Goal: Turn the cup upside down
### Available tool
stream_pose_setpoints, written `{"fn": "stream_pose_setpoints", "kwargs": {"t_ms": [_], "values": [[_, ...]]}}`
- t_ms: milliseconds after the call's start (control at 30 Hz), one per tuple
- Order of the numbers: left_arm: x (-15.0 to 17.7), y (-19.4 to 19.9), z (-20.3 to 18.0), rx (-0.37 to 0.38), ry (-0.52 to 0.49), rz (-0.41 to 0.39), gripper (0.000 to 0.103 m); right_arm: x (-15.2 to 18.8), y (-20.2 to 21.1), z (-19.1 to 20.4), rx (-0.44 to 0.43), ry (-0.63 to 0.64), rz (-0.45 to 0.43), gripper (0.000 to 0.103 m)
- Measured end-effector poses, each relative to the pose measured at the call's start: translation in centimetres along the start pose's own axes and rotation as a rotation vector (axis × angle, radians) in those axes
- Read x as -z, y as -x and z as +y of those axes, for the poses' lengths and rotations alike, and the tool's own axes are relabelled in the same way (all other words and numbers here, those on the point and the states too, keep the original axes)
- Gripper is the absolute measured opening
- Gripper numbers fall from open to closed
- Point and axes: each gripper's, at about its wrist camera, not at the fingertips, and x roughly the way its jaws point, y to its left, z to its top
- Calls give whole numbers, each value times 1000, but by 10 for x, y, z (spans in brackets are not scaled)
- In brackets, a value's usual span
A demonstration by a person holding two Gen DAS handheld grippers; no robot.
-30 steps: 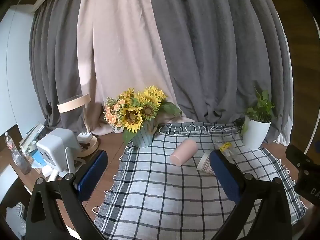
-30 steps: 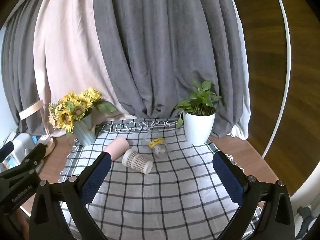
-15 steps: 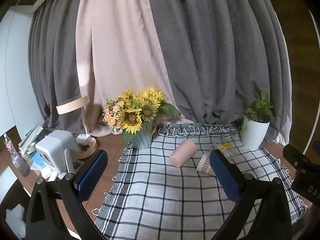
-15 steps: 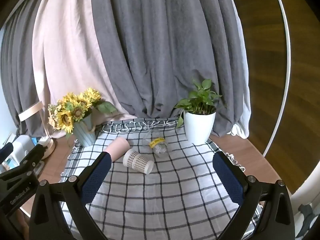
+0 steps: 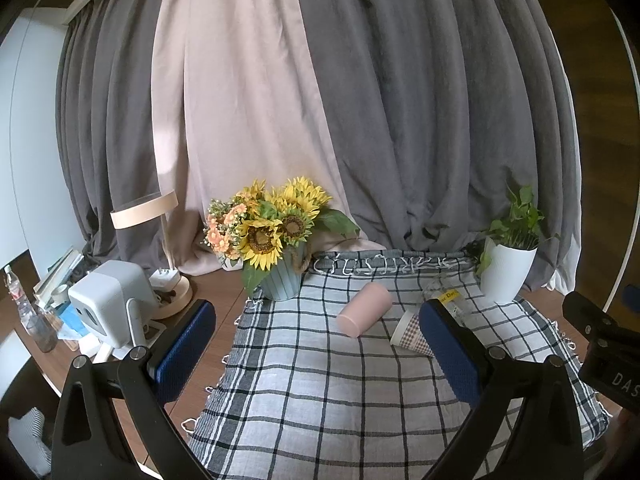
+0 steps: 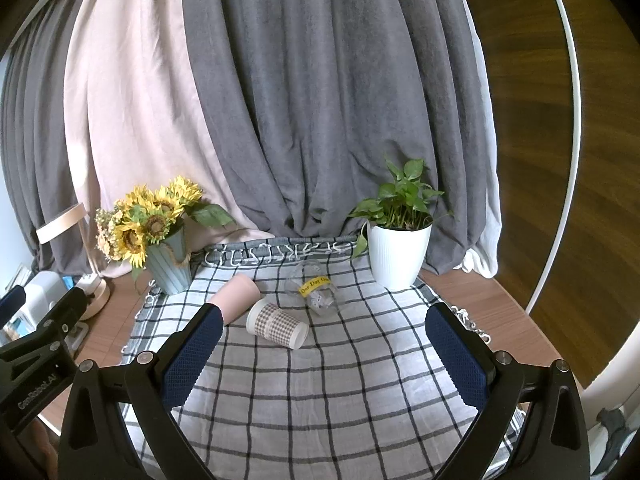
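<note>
Three cups lie on their sides on the checked cloth covering the counter, none yet stood mouth-down. The pink cup sits farthest left, nearest the sunflower vase; the checked paper cup lies just beside it, mouth end toward the near right; the clear plastic cup with a yellow label sits behind that, closer to the white plant pot. Which cup the task means cannot be told.

Right gripper: fingers spread wide, holding nothing, hanging short of the cups. The paper cup falls between the fingers in its view, so this looks like a line-up for an approach; judgement only.

Left gripper: fingers also wide apart and empty, set back over the near cloth. In its view the pink cup lies ahead between the fingers, the paper cup partly hidden behind the right finger.

Both tools sit level with each other, well apart from the cups. The cups being tipped over means a grasp across the side wall, then a turn to bring the rim down. The paper and clear cups likely crush easily; the soft cloth may let a cup roll.
</note>
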Motion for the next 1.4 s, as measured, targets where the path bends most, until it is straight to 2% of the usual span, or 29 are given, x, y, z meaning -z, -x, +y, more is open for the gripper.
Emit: {"fn": "stream_pose_setpoints", "kwargs": {"t_ms": [1400], "values": [[2, 1, -2, 13, 9, -6, 103, 1, 2, 1, -1, 0, 0, 102]]}}
